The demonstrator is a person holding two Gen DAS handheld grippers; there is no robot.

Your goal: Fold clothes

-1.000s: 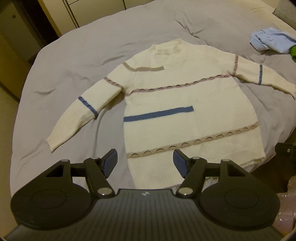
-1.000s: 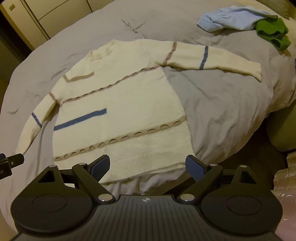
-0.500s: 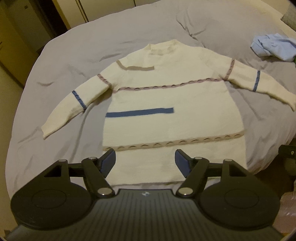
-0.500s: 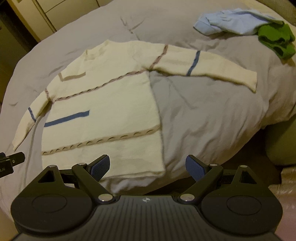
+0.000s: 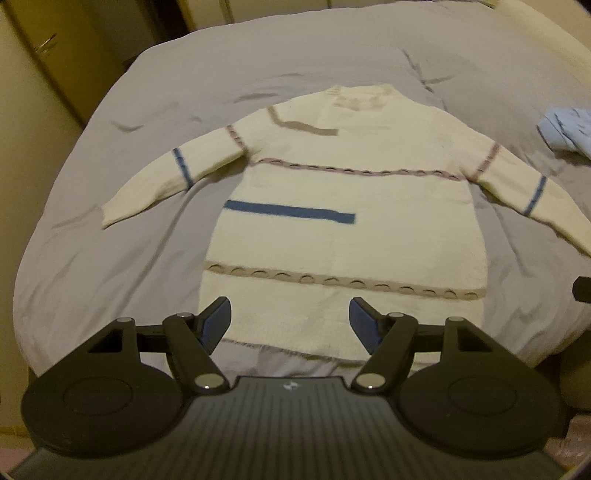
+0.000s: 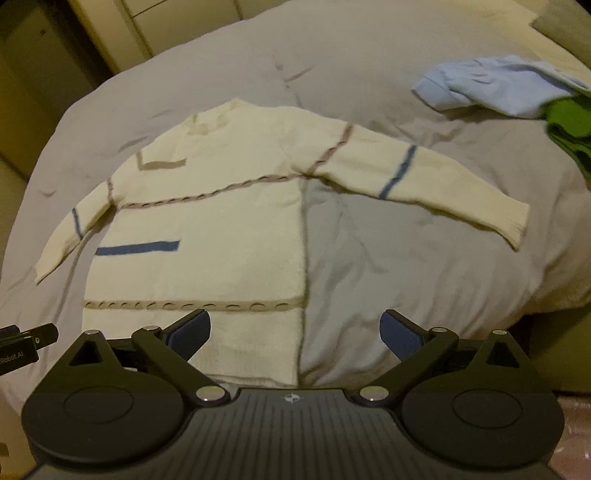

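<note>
left gripper [image 6: 18, 345] side: I read "Robot.AI" in white, cut off by the picture's left edge
left wrist view: I can read no text
sweater [image 6: 207, 229]: I see stripes only, no lettering I can read

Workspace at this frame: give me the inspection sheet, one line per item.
Surface: grey bedcover, creased.
Job's things: cream sweater flat, front up, both sleeves spread, unfolded.
Clutter: light blue garment and green garment, bunched beyond the sweater's sleeve.
Grippers: left gripper and right gripper open, holding nothing, near the hem.
Cables: nothing seen.
Surroundings: wardrobe doors past the bed.
</note>
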